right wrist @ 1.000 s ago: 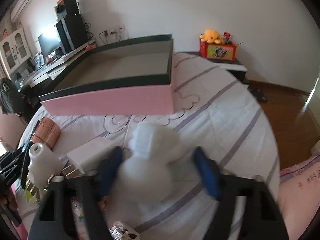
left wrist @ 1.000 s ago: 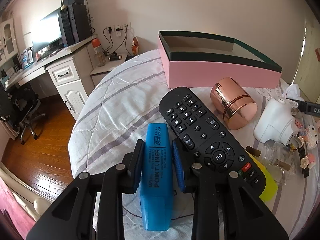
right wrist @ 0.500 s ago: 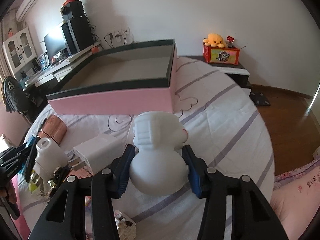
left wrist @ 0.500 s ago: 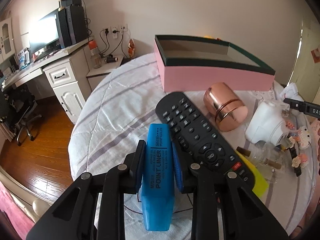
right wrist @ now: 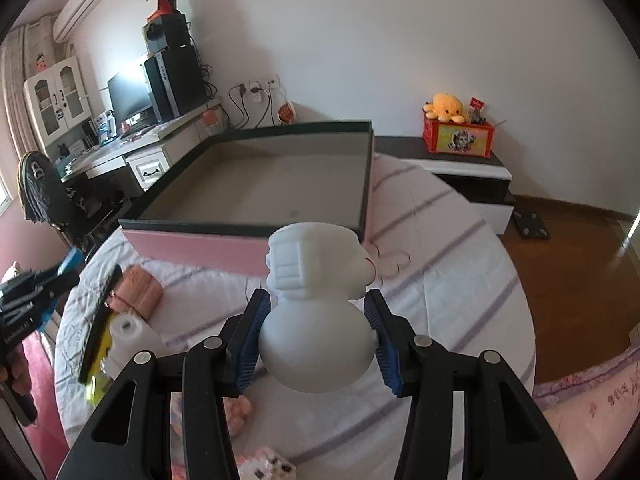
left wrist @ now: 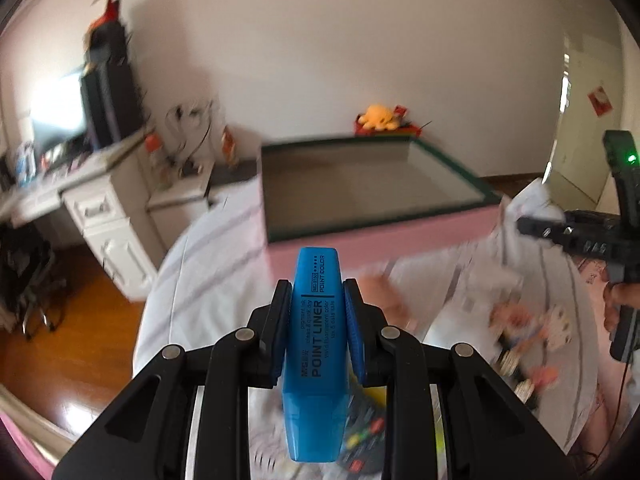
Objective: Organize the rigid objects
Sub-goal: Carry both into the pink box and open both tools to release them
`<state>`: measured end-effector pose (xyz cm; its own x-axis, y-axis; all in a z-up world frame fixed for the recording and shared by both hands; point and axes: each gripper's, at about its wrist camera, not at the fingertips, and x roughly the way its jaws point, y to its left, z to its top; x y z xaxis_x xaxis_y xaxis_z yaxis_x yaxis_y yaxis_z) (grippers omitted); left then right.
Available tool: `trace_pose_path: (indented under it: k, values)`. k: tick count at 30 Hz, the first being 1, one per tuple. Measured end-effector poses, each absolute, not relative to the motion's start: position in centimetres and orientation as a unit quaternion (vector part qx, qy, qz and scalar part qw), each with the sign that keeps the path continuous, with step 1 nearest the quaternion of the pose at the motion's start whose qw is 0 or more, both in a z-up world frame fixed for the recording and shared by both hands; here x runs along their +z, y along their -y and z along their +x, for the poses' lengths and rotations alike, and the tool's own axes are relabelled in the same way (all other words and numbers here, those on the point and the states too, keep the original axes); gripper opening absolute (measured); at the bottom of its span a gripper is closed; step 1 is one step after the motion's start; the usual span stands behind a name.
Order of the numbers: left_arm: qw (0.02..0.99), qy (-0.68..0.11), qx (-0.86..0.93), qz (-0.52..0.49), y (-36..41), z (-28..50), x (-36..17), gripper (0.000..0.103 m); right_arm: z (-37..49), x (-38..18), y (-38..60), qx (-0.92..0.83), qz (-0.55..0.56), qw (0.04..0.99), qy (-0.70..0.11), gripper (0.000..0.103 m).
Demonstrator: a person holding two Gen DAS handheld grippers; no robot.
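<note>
My left gripper [left wrist: 316,292] is shut on a blue highlighter [left wrist: 316,352], held clear of the bed and pointing toward the open pink box with a dark green rim [left wrist: 420,240]. My right gripper [right wrist: 318,300] is shut on the round lower body of a white plastic figure [right wrist: 316,276], its blue pads pressing both sides, raised just in front of the box's near pink wall [right wrist: 200,246]. The box looks empty inside. In each wrist view, the other gripper shows at the edge of the frame.
On the striped bedcover left of the white figure lie a black remote [right wrist: 102,312], a rose-gold cylinder [right wrist: 138,292], a white bottle [right wrist: 128,332] and small toys [right wrist: 264,468]. A desk with a monitor [right wrist: 132,96] stands at the back left, a low cabinet [right wrist: 460,164] behind the bed.
Both grippers have risen with their loads. The highlighter has come up off the bed beside the remote, toward the box. The right jaws closed from wider onto the white figure.
</note>
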<state>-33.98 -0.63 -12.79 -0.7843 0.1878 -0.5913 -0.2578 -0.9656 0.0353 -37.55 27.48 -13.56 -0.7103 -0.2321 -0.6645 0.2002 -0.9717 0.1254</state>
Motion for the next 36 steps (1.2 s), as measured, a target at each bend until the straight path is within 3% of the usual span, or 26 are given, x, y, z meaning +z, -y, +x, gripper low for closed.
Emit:
trace_pose_path:
  k: [10, 20, 29, 36]
  values:
    - [0.185, -0.081, 0.935, -0.292, -5.4, -42.7, -8.4, 0.026, -42.7, -10.7, -25.3, -0.928, 0.346, 0.142, -0.003, 0.05]
    - [0.162, -0.104, 0.914, -0.358, -7.6, -50.4, -12.2, 0.026, -50.6, -12.7, -20.9, -0.904, 0.39, 0.171, -0.039, 0.05]
    - [0.152, -0.111, 0.9, -0.393, -8.1, -51.9, -14.9, 0.025, -52.4, -16.7, -18.9, -0.878, 0.437, 0.187, -0.058, 0.051]
    - [0.135, -0.099, 0.902, -0.399, -7.3, -52.0, -15.1, 0.027, -52.4, -16.6, -19.3, -0.877, 0.443, 0.18, -0.046, 0.051]
